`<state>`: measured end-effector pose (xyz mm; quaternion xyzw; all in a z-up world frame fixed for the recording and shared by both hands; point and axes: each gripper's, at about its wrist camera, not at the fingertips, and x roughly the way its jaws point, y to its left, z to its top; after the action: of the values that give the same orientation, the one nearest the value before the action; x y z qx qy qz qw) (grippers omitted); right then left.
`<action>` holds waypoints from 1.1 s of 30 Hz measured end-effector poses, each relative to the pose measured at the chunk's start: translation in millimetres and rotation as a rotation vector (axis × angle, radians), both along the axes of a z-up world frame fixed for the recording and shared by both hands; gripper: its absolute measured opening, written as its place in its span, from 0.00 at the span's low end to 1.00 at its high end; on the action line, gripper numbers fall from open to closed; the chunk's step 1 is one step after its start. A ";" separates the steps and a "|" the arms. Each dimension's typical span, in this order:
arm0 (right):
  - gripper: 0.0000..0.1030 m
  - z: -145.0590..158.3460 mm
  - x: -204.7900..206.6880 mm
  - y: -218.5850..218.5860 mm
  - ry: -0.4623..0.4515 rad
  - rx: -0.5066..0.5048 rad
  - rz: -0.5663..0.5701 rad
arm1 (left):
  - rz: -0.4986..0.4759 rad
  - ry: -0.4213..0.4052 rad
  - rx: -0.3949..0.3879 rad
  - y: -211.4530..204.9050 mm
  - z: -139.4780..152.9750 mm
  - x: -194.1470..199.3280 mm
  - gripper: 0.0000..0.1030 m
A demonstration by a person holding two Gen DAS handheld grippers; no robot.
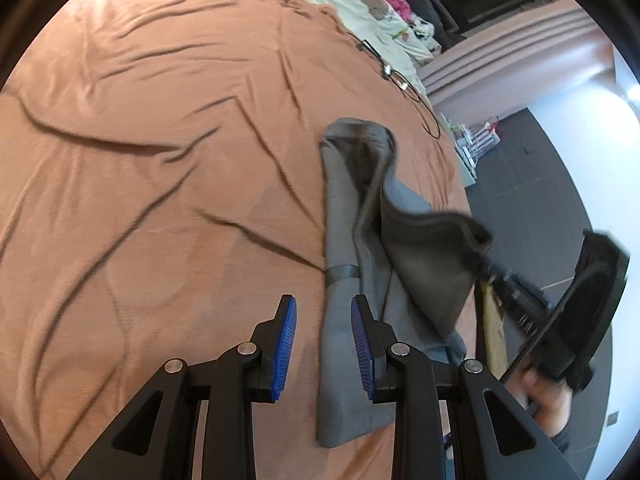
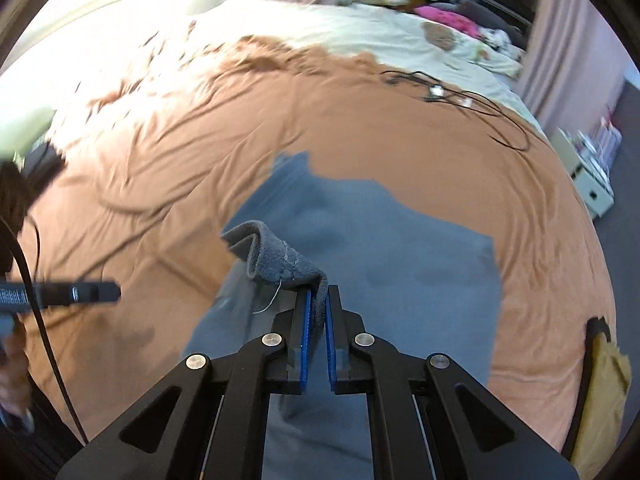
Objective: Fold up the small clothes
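A small grey garment [image 1: 348,208] lies on the orange bedsheet [image 1: 160,160], partly lifted at its right side. My left gripper [image 1: 324,308] is open, its blue pads straddling the garment's left edge just above the sheet. In the left wrist view the right gripper [image 1: 480,264] holds up the garment's dark waistband edge. In the right wrist view my right gripper [image 2: 319,294] is shut on a folded-over grey hem, with the rest of the grey garment [image 2: 380,248] spread flat on the bedsheet [image 2: 440,152] below.
Black cables [image 2: 460,100] with small white connectors lie on the far part of the bed. A cream patterned quilt [image 2: 380,36] and pink items sit beyond. A yellow bag [image 2: 600,392] hangs at the bed's right edge. White drawers [image 2: 592,184] stand on the dark floor.
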<state>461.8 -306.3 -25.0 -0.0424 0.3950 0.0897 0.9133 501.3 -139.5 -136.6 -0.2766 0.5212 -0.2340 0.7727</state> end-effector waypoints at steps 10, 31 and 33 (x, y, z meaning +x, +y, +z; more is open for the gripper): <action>0.03 20.7 22.0 -60.4 -0.014 0.069 -0.114 | -0.048 -0.017 0.048 -39.8 -3.9 10.6 0.29; 0.62 -69.4 43.9 -76.6 0.261 0.455 -0.103 | -0.044 -0.004 0.113 -52.3 -17.5 17.7 0.29; 0.62 -76.2 48.0 -78.8 0.276 0.476 -0.108 | -0.043 -0.004 0.109 -51.3 -17.4 18.0 0.29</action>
<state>509.8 -385.2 -101.2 0.2070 0.4852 0.1359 0.8386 519.3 -190.9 -154.0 -0.2223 0.5374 -0.2222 0.7825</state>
